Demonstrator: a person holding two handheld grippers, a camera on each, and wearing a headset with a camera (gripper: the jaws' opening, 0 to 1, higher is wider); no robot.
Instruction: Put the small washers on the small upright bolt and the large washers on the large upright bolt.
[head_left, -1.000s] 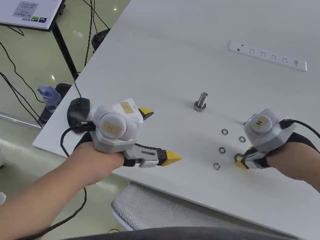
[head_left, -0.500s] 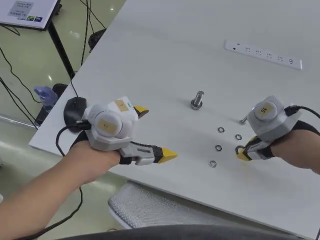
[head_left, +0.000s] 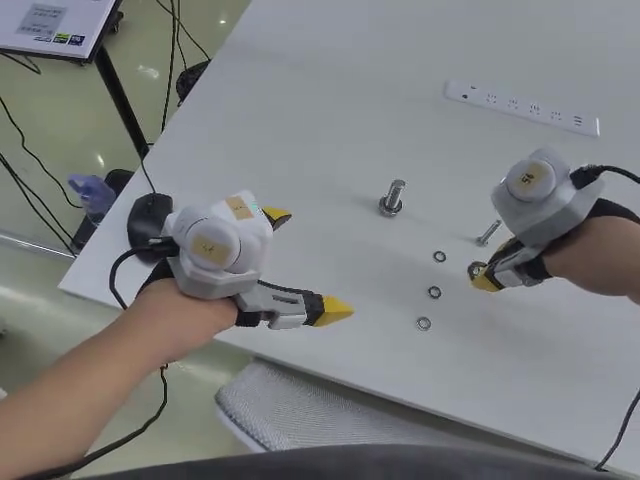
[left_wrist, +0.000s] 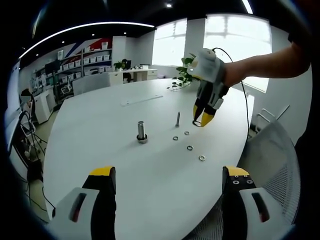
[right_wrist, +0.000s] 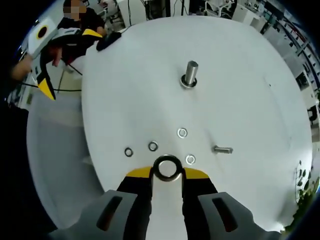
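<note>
Right gripper view, nearest first: the right gripper (right_wrist: 167, 172) is clamped on a large washer (right_wrist: 167, 168), the ring lying flat between the yellow tips; set against a second ago, it has come up off the table (right_wrist: 240, 100) and carried the ring away from the near edge toward the bolts; so the pick looks done, and seating it on the large bolt (right_wrist: 189, 73) is what remains. Just past the tips lie four small washers (right_wrist: 153, 146), loose and apart, none on a bolt yet; the small bolt (right_wrist: 222, 149) stands near them; the large bolt is farther off, well apart.

Head view: the left gripper (head_left: 305, 262) hangs spread wide and empty over the near left of the table, much as it was.

Hard to make out: the right gripper covers one small washer in the head view; whether a washer already sits at the large bolt's foot, cannot tell; the small bolt reads as tilted here but upright in the left gripper view.
</note>
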